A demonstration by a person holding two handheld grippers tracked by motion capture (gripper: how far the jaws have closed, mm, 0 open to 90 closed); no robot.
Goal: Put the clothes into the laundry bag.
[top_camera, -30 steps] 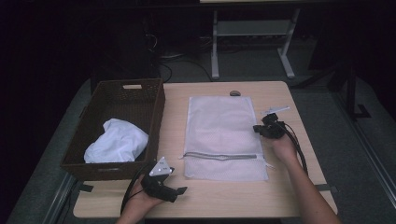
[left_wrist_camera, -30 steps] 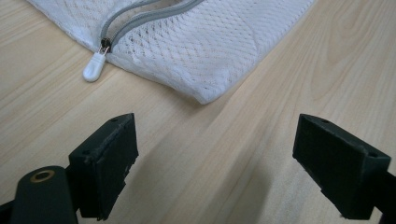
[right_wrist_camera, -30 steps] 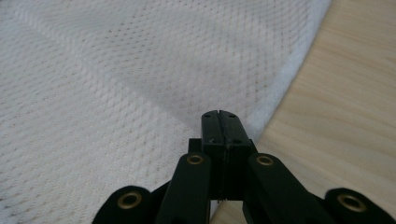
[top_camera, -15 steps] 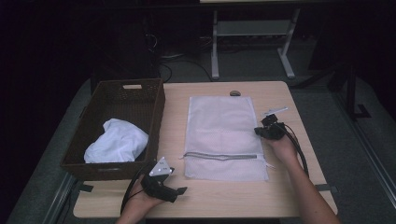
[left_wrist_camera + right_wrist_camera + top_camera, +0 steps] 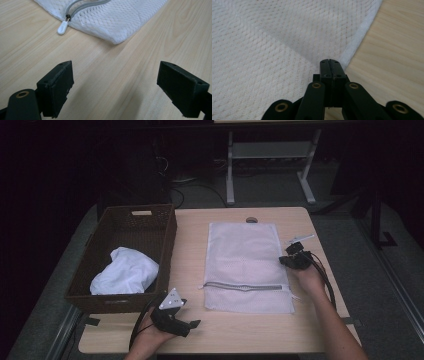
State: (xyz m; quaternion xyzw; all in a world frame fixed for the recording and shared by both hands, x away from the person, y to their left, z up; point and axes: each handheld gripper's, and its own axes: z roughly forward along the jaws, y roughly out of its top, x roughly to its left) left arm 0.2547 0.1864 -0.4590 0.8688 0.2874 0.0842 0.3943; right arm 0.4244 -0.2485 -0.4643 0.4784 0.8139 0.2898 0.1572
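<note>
A white mesh laundry bag (image 5: 245,260) lies flat in the middle of the wooden table (image 5: 310,325), its grey zipper (image 5: 242,286) running across near its front end. My right gripper (image 5: 284,261) is at the bag's right edge. In the right gripper view its jaws (image 5: 329,62) are pressed together on the hem of the mesh (image 5: 274,50), which tents up to them. My left gripper (image 5: 192,324) rests near the table's front edge, left of the bag. It stands open (image 5: 122,87) over bare wood, with the zipper's white pull (image 5: 62,27) and a bag corner (image 5: 120,17) ahead.
A dark woven basket (image 5: 170,235) stands on the table's left side with a crumpled white cloth (image 5: 125,272) inside. A small round cable hole (image 5: 251,220) sits at the table's far edge. Beyond the table stands a white metal frame (image 5: 270,150).
</note>
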